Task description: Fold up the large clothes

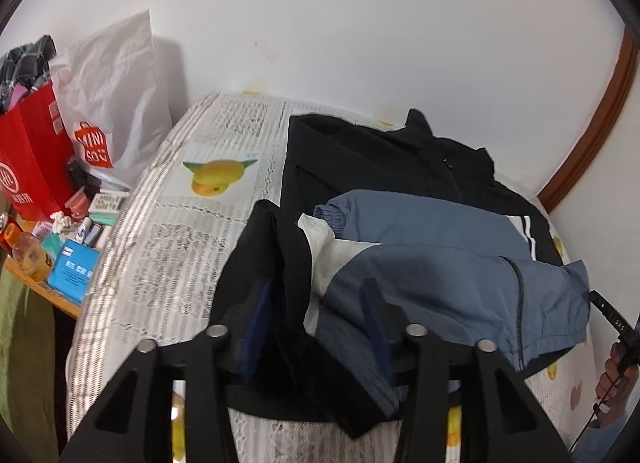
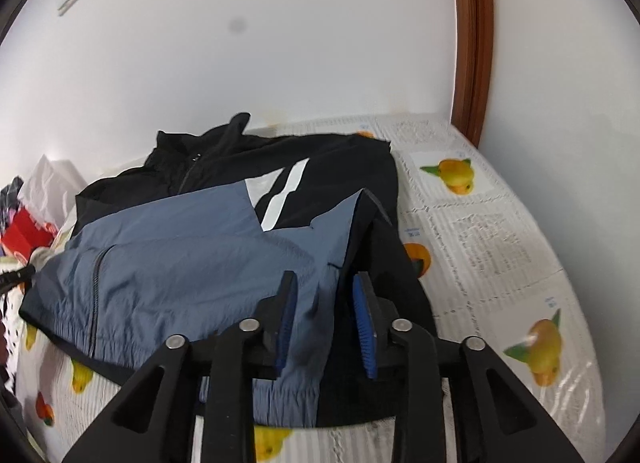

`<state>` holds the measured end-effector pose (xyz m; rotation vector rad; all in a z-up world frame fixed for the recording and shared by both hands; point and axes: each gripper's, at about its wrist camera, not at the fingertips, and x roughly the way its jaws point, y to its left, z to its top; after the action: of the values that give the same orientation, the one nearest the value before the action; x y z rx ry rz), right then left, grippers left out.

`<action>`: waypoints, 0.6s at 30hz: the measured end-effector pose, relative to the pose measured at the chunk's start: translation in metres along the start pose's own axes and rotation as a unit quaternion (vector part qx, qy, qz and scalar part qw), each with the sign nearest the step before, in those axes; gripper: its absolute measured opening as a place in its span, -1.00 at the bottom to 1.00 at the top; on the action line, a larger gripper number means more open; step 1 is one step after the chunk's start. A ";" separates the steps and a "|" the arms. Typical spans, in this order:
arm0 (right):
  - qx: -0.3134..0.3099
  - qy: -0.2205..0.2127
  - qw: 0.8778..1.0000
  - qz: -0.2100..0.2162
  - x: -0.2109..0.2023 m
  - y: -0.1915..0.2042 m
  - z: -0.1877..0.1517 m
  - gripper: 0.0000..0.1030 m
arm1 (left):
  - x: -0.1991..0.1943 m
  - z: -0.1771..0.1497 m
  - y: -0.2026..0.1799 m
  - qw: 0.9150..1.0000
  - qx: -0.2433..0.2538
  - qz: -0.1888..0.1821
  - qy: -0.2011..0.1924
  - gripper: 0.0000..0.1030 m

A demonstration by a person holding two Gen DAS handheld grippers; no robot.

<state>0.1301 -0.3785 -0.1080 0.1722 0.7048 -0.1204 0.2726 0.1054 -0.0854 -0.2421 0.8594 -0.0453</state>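
Observation:
A black, blue and white zip jacket (image 1: pixel 420 231) lies on a table covered with a fruit-print cloth (image 1: pixel 168 231); it also shows in the right wrist view (image 2: pixel 192 255). My left gripper (image 1: pixel 316 291) is open, its fingers on either side of a raised black fold (image 1: pixel 288 263) at the jacket's left hem. My right gripper (image 2: pixel 326 295) is open over the jacket's right hem, with blue and black cloth lying between the fingers. The right gripper's tip (image 1: pixel 608 315) and the hand holding it show at the right edge of the left wrist view.
A side table at the left holds a red bag (image 1: pixel 32 155), a white Miniso bag (image 1: pixel 116 103) and several small items (image 1: pixel 72 247). A white wall stands behind the table. A brown wooden frame (image 2: pixel 472 43) rises at the right.

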 end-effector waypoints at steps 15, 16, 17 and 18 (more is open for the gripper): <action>0.032 0.019 0.998 -0.043 -0.023 -0.047 -0.038 -0.37 | -0.023 -0.041 0.053 0.999 -0.033 0.031 0.014 -0.05; 0.036 0.028 0.998 -0.042 -0.018 -0.050 -0.041 -0.37 | -0.021 -0.045 0.056 0.999 -0.037 0.031 0.017 -0.05; 0.042 0.035 0.998 -0.035 -0.013 -0.053 -0.045 -0.37 | -0.019 -0.048 0.060 0.998 -0.041 0.031 0.022 -0.05; 0.047 0.039 0.998 -0.030 -0.009 -0.055 -0.047 -0.37 | -0.016 -0.051 0.062 0.998 -0.043 0.031 0.026 -0.05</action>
<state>0.0842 -0.4230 -0.1444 0.2474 0.7838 -0.2060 0.2201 0.1581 -0.1191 -0.2969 0.9214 0.0430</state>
